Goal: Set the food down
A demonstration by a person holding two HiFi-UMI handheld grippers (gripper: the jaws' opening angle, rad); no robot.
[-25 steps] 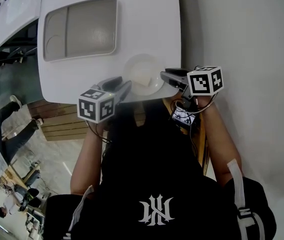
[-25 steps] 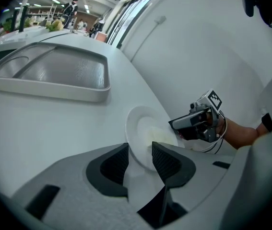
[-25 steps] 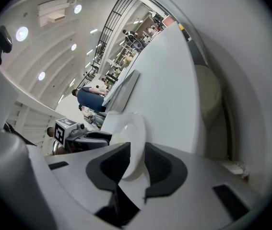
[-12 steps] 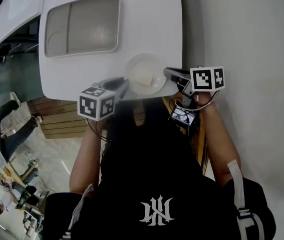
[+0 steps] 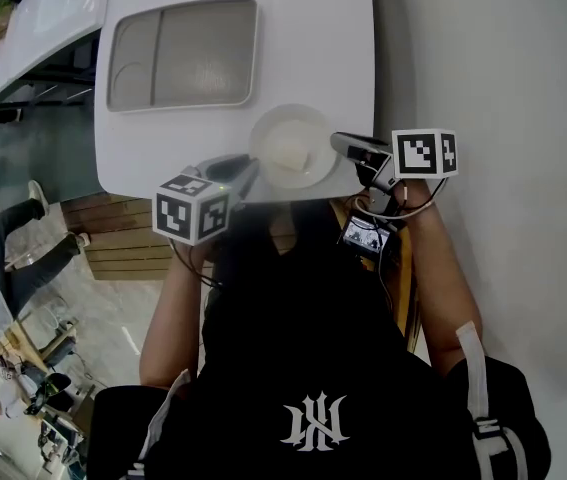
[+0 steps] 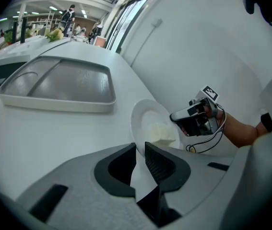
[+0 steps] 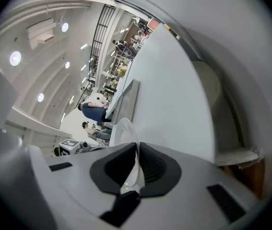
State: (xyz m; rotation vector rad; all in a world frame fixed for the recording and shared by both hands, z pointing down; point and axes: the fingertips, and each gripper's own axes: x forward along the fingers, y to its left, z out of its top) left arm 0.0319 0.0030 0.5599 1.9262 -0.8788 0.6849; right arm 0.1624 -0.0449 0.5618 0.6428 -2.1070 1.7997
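Closing on plate [image 5: 275, 124] rim: left tool [image 6: 140, 149], right tool [image 7: 136, 148]; shirt monogram [image 5: 313, 420], perhaps.

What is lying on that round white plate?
One pale, whitish lump of food lies on the plate, toward one side. The rest of the dish looks bare. What kind of food it is cannot be told. The surface under the lump and whatever is beneath the plate are covered.

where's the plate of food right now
Head view, centre: the round white plate is at the white table's near edge, below and right of the grey rectangular tray.
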